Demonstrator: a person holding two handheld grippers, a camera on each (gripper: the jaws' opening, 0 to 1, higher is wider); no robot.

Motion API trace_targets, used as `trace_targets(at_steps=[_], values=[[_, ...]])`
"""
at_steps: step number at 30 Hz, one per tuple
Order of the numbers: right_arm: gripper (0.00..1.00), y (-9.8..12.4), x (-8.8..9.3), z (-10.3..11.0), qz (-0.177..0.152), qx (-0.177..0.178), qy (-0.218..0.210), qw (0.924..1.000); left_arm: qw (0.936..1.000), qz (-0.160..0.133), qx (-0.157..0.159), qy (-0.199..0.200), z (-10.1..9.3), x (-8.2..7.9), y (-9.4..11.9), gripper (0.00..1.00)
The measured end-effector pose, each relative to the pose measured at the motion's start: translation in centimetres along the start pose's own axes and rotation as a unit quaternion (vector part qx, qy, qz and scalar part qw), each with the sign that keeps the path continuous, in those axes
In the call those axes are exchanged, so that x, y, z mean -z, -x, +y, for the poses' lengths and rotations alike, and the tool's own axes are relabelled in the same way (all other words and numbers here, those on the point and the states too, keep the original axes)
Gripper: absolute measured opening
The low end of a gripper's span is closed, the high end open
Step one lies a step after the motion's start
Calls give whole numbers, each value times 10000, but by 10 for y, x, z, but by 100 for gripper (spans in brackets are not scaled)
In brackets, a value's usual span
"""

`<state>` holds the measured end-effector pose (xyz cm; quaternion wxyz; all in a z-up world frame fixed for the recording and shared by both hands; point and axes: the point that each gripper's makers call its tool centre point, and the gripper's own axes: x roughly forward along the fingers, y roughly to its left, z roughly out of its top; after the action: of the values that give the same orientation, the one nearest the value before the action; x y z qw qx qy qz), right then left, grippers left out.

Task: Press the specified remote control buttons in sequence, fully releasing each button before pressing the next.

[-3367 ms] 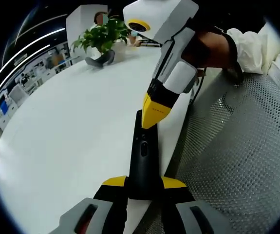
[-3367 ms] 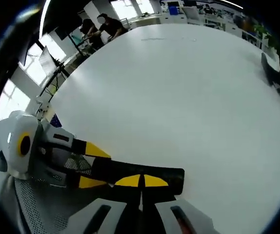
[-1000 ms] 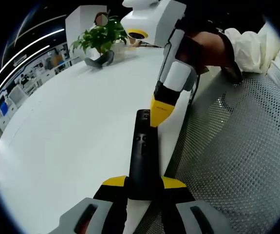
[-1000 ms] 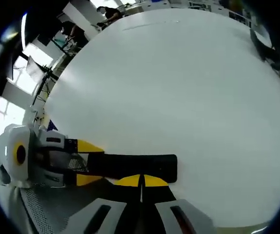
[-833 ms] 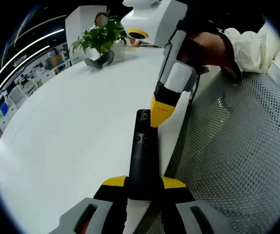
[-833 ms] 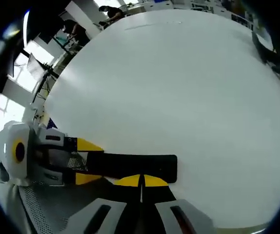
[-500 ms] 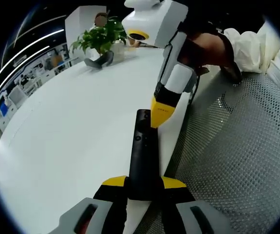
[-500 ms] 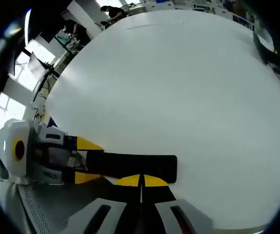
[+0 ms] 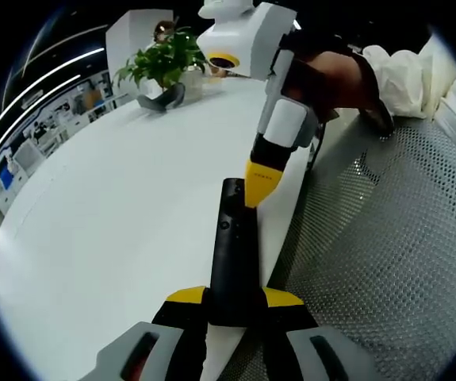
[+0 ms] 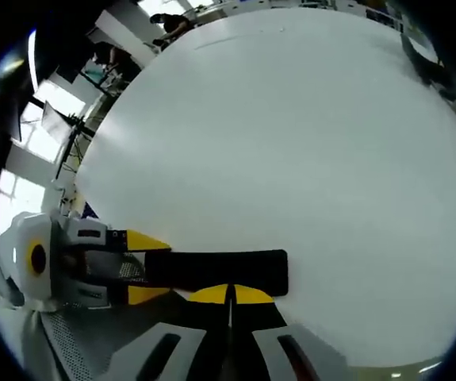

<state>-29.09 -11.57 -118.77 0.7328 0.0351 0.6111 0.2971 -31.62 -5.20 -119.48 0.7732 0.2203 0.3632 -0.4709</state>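
Observation:
A black remote point(image 9: 231, 246) lies lengthwise over the edge of the white table point(image 9: 116, 206). Its near end sits between the yellow jaws of my left gripper point(image 9: 234, 296), which is shut on it. My right gripper point(image 9: 259, 189) comes down from the upper right in a person's hand, jaws together, its yellow tip at the right edge of the remote's far end. In the right gripper view the remote point(image 10: 212, 268) lies crosswise just beyond my shut right gripper point(image 10: 230, 294), and the left gripper point(image 10: 142, 266) clamps it from the left. Whether the tip touches the remote I cannot tell.
A potted plant point(image 9: 164, 59) and a dark curved object point(image 9: 164, 95) stand at the table's far end. A grey mesh chair seat point(image 9: 386, 246) is on the right, below the table edge. A white sleeve point(image 9: 406, 75) shows at the upper right. Desks and people are far off point(image 10: 168, 24).
Since 3.4 s ago the right gripper's tip has shifted from over the remote's far end to its right edge. Over the last second it has hardly moved. The left gripper keeps its hold.

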Motion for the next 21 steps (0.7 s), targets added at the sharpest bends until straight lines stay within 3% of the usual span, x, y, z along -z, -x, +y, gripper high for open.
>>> trace_targets(at_steps=[4,9,13,16,21], values=[[0,0,-5,0,-122,1,114,9999,10000,2,-2,0,0,0,0,25],[0,4,-17,2,-526,-66,177,9984,10000,0,-3,1,0,0,0,25],[0,1,-16,7,-533,-57,345,9980,10000,-2,-1,2,0,1,0,25],[0,-1,-13,3,-453,146,523,9975,10000,-3,0,3,0,1,0,25],[0,-4,-10,3,-389,134,542,9977,10000,-5,2,4,0,0,0,25]])
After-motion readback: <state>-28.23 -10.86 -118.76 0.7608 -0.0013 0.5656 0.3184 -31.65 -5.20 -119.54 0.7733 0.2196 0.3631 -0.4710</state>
